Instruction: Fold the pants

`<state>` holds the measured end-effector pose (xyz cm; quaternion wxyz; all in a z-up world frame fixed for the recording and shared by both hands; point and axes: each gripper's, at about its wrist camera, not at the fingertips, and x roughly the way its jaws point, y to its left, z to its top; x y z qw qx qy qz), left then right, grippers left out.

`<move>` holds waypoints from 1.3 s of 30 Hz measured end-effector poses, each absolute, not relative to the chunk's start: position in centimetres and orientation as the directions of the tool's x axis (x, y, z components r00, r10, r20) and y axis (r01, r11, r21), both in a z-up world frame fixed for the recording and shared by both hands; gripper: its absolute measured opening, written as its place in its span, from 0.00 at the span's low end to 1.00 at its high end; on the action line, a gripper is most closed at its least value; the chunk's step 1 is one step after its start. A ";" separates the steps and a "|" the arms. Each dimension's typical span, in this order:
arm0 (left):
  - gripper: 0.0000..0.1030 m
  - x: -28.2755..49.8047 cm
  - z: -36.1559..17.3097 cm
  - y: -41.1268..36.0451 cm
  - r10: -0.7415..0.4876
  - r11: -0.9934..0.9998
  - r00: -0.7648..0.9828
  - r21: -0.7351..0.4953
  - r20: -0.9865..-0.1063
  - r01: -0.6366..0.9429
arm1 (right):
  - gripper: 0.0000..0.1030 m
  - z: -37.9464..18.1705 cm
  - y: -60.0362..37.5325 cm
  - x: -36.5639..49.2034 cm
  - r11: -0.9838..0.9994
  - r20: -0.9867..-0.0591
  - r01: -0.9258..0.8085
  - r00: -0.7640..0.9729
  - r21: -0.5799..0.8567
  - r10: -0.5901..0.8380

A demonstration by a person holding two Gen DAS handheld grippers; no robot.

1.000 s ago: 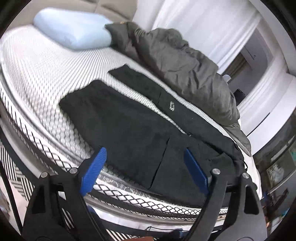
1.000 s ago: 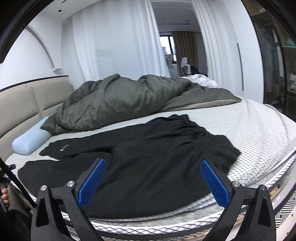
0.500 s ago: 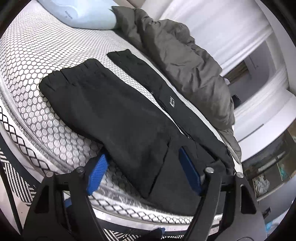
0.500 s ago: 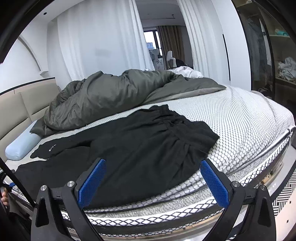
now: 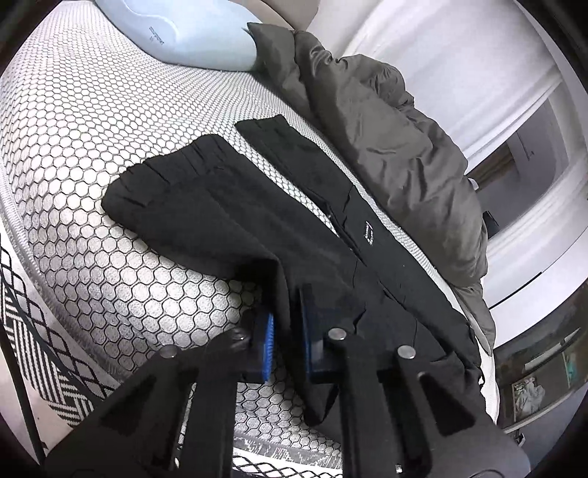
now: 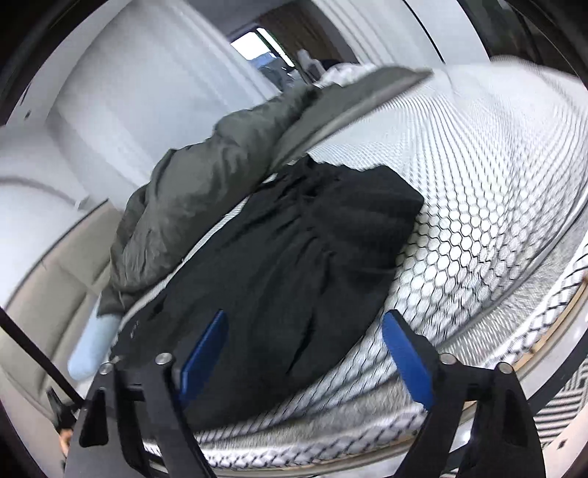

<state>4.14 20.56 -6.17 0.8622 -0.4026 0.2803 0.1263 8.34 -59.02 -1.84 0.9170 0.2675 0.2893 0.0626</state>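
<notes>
Black pants lie spread on the bed, both legs reaching toward the pillow. My left gripper is at the near edge of the closer leg. Its jaws are closing, and a raised fold of the black cloth is pinched between the blue pads. In the right wrist view the bunched waist end of the pants lies just ahead. My right gripper is tilted over the near edge of that end. Its jaws are closing but still wide, with cloth under the gap and neither pad touching it.
A grey duvet is heaped along the far side of the pants. A light blue pillow lies at the head end. The mattress has a honeycomb cover, and a patterned rug lies below its edge.
The left gripper moved in to the near edge of the pant leg and closed on a fold. The right gripper dropped toward the waist end, rolled, and its jaws narrowed.
</notes>
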 end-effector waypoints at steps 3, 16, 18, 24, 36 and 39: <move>0.07 4.1 -6.2 20.8 -0.004 0.636 0.810 -0.627 -0.586 -0.450 | 0.38 -2.3 -59.8 10.0 0.825 -0.485 0.055 0.830 0.563 0.275; 0.03 -0.7 -5.5 22.7 0.004 0.634 0.829 -0.639 -0.560 -0.435 | 0.04 -1.0 -61.0 5.6 0.806 -0.487 0.072 0.827 0.587 0.281; 0.03 -1.2 -5.5 23.2 -0.001 0.632 0.829 -0.643 -0.560 -0.433 | 0.05 -0.3 -60.6 5.3 0.817 -0.485 0.071 0.832 0.572 0.267; 0.12 -1.1 -7.2 24.4 -0.043 0.603 0.794 -0.649 -0.607 -0.464 | 0.34 0.0 -59.7 5.1 0.869 -0.591 0.147 0.784 0.473 0.189; 0.87 -2.1 0.8 21.5 0.083 0.783 0.820 -0.473 -0.566 -0.405 | 1.00 7.4 -56.3 1.1 0.966 -0.427 0.112 0.904 0.234 -0.002; 0.99 1.1 2.5 19.4 0.053 0.824 0.835 -0.448 -0.548 -0.346 | 1.00 8.7 -54.0 3.2 0.970 -0.411 0.030 0.909 0.243 0.075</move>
